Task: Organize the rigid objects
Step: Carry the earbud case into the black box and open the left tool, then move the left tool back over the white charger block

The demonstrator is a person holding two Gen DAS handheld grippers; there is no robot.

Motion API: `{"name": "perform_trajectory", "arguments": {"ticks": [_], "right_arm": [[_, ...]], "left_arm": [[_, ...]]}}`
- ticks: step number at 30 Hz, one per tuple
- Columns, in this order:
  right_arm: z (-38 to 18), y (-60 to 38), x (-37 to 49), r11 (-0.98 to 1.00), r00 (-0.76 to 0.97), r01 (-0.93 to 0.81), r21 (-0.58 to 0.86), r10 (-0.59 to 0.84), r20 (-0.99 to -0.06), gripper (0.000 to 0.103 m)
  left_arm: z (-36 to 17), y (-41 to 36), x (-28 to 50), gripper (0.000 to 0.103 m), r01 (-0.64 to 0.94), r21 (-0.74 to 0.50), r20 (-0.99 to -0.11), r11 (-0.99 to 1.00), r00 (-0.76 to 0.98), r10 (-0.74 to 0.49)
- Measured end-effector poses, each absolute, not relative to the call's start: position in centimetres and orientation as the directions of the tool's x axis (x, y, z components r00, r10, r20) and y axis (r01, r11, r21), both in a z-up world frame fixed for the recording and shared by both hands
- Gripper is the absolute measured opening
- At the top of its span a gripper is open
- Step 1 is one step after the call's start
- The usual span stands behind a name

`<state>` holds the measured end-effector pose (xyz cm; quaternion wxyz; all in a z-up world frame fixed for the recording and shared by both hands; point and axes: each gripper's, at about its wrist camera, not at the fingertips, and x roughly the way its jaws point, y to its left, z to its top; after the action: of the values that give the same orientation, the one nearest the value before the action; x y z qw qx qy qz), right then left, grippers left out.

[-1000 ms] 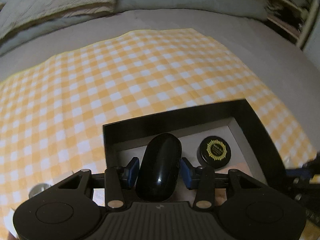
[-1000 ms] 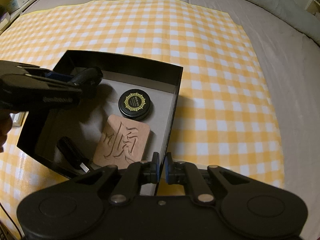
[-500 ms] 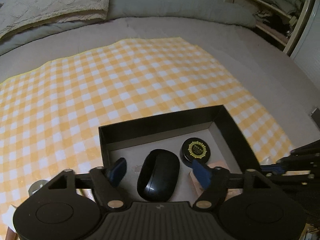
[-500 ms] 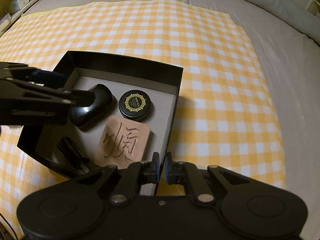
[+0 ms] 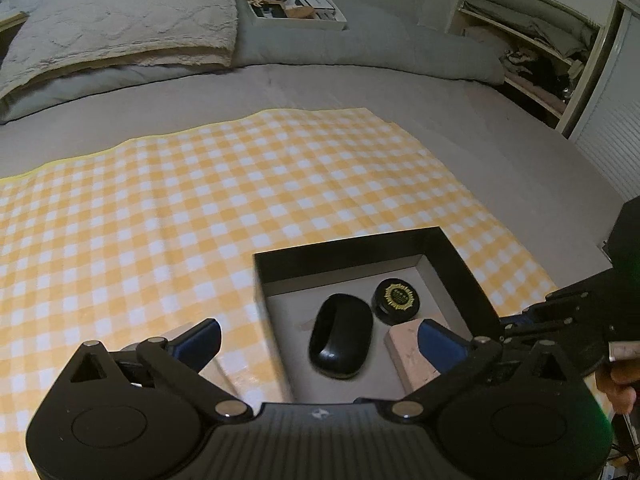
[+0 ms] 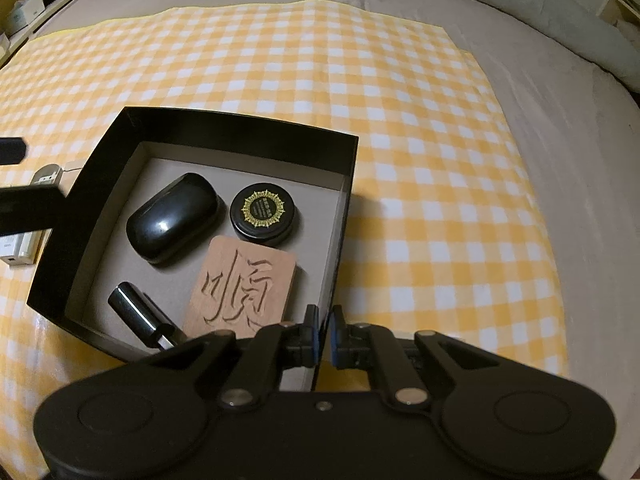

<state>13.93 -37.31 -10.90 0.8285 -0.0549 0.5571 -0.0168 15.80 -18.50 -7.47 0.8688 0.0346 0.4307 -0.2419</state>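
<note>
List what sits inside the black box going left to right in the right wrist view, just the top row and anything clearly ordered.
black oval case → round black tin with the gold emblem → right wall of the black box. The wooden carved block and the black tube lie lower and overlap these in the order, so they are left out.

Setting: a home bedroom. Work surface is a bed with a grey fitted sheet (image 5: 360, 88), a folded cream quilted blanket (image 5: 120, 28) and a long grey bolster pillow (image 5: 360, 46) at its head. Open closet shelves of folded linens (image 5: 532, 36) stand alongside.
</note>
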Motion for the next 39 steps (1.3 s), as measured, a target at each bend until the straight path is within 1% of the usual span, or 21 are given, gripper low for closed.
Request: {"name": "perform_trajectory", "arguments": {"ticks": [7,12,16,21,24,26,27,28,30,32,36,39], "right_arm": [[-10.9,-37.1,14.1,0.992,0.359,-0.006,-0.126,-0.115,-0.926,0.006],[-11.0,-36.8,14.0,0.988,0.359,-0.012,-0.152,-0.137,-0.923,0.007],[-11.0,-36.8,13.9,0.992,0.36,-0.003,-0.128,-0.119,-0.925,0.007],[-11.0,-37.0,14.0,0.992,0.361,-0.012,-0.124,-0.111,-0.926,0.006],[-11.1,-36.9,14.0,0.992,0.361,-0.019,-0.127,-0.111,-0.926,0.007],[-11.1,-36.9,14.0,0.992,0.362,-0.025,-0.127,-0.11,-0.926,0.008],[-11.0,-36.9,14.1,0.992,0.362,-0.027,-0.125,-0.107,-0.926,0.009],[-11.0,-36.9,14.0,0.992,0.363,-0.028,-0.122,-0.104,-0.926,0.009],[-11.0,-37.0,14.0,0.992,0.364,-0.032,-0.12,-0.1,-0.926,0.009],[-11.0,-37.0,14.0,0.992,0.364,-0.04,-0.122,-0.1,-0.926,0.009],[-11.1,-37.0,14.1,0.99,0.362,-0.053,-0.131,-0.103,-0.926,0.009],[-11.1,-36.9,14.0,0.989,0.363,-0.06,-0.134,-0.103,-0.926,0.009]], "left_arm": [[-7.2,-14.7,15.4,0.103,0.416,-0.137,-0.772,0.899,0.524,-0.36],[-8.3,-11.8,15.7,0.103,0.368,-0.081,-0.805,0.926,0.524,-0.279],[-9.3,-9.3,16.3,0.103,0.33,-0.057,-0.83,0.942,0.509,-0.229],[-10.8,-7.0,16.5,0.103,0.349,-0.032,-0.852,0.936,0.481,-0.208],[-11.4,-6.2,16.3,0.099,0.361,-0.047,-0.857,0.931,0.464,-0.224],[-11.9,-6.0,16.2,0.087,0.388,-0.047,-0.862,0.921,0.449,-0.233],[-12.1,-6.0,16.1,0.086,0.416,-0.042,-0.866,0.908,0.438,-0.24],[-12.3,-6.1,16.0,0.086,0.441,-0.032,-0.87,0.897,0.429,-0.242],[-12.8,-6.7,15.6,0.086,0.499,0.032,-0.873,0.866,0.435,-0.219],[-13.1,-7.1,15.1,0.086,0.578,0.082,-0.861,0.812,0.452,-0.234],[-13.8,-7.5,15.3,0.086,0.654,0.078,-0.86,0.752,0.425,-0.281],[-14.1,-7.9,15.6,0.086,0.69,0.098,-0.851,0.717,0.432,-0.299]]}}
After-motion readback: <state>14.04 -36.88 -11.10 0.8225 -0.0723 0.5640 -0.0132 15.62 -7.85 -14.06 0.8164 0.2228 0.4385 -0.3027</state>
